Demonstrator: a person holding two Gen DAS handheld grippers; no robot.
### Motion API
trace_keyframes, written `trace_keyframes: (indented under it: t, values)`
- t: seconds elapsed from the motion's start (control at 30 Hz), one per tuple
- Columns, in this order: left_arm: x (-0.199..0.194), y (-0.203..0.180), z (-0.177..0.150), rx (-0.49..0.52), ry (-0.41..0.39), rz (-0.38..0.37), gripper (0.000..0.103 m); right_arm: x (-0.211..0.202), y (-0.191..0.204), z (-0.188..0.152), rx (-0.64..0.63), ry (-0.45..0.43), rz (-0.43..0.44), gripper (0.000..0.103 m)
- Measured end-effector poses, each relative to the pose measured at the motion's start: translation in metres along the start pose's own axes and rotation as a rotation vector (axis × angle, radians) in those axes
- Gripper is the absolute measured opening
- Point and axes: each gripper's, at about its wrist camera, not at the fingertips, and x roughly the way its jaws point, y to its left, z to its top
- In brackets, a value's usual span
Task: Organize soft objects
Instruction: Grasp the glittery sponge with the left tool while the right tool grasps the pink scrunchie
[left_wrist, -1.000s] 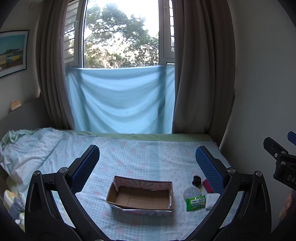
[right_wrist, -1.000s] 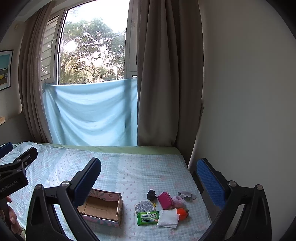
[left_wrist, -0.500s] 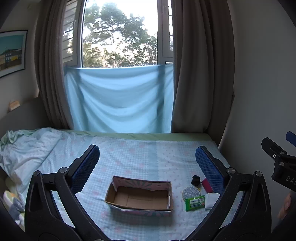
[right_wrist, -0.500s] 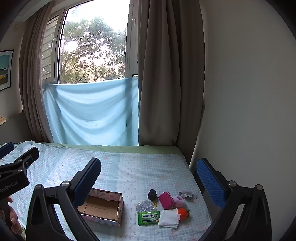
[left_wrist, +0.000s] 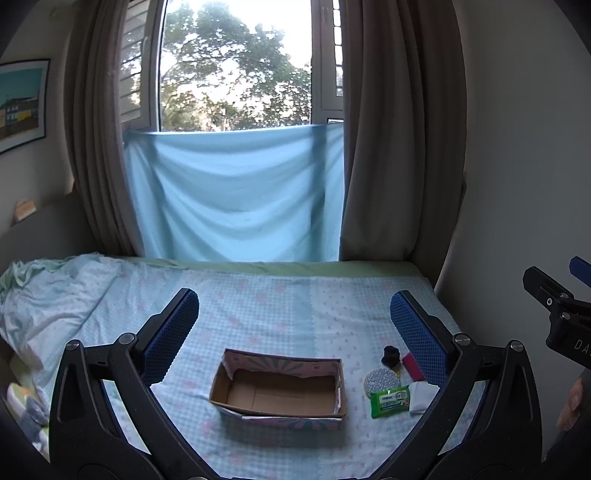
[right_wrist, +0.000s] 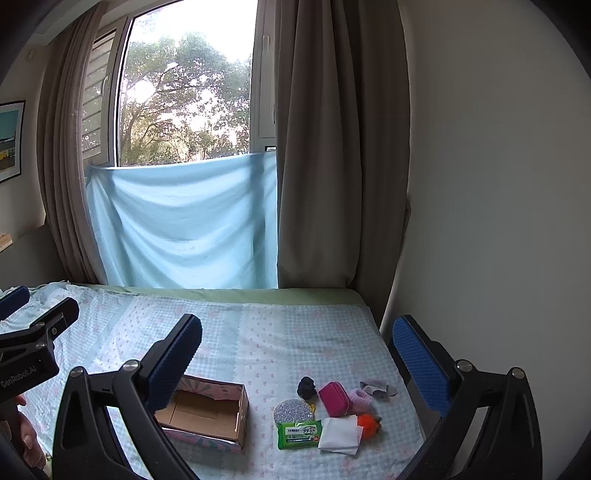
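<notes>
- Nothing packed yet: the cardboard box (left_wrist: 279, 391) sits empty on the bed (left_wrist: 258, 306), long axis running left to right, open top up.
- Just to its right lie the wipes pack (right_wrist: 299, 435), white cloth (right_wrist: 340, 435), pink pouch (right_wrist: 335, 398) and orange fluff (right_wrist: 368, 424), all loose.
- Left gripper (left_wrist: 295, 332) and right gripper (right_wrist: 299, 354) both hover above, jaws spread wide, empty.

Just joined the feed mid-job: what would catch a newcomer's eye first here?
The open cardboard box, empty inside, sits on the bed. Just right of it lies a cluster of small items: a green wipes pack, a white cloth, a pink pouch and an orange fluffy thing. Both hand-held grippers, left and right, hang open above the bed, holding nothing.
</notes>
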Motion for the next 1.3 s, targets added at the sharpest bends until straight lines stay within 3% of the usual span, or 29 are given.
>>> trace_keyframes:
  t: [0.27,0.47,0.67,0.93,1.3]
  values:
    - [0.045,-0.012,-0.004,0.04,0.118,-0.092,0.103,0.007,-0.022,0.009,0.044,0.027,-0.05,0.103]
    - [0.103,-0.06,-0.044,0.027,0.26,-0.159,0.103,0.033,-0.06,-0.007,0.098,0.108,-0.131,0.103]
    - [0.167,-0.125,-0.1,0.055,0.459,-0.19,0.103,0.081,-0.115,-0.053,0.138,0.227,-0.134,0.103]
    - [0.264,-0.179,-0.173,0.061,0.633,-0.196,0.103,0.164,-0.184,-0.133,0.243,0.403,-0.168,0.103]
    - [0.395,-0.225,-0.268,0.079,0.819,-0.196,0.103,0.296,-0.215,-0.215,0.329,0.55,-0.087,0.103]
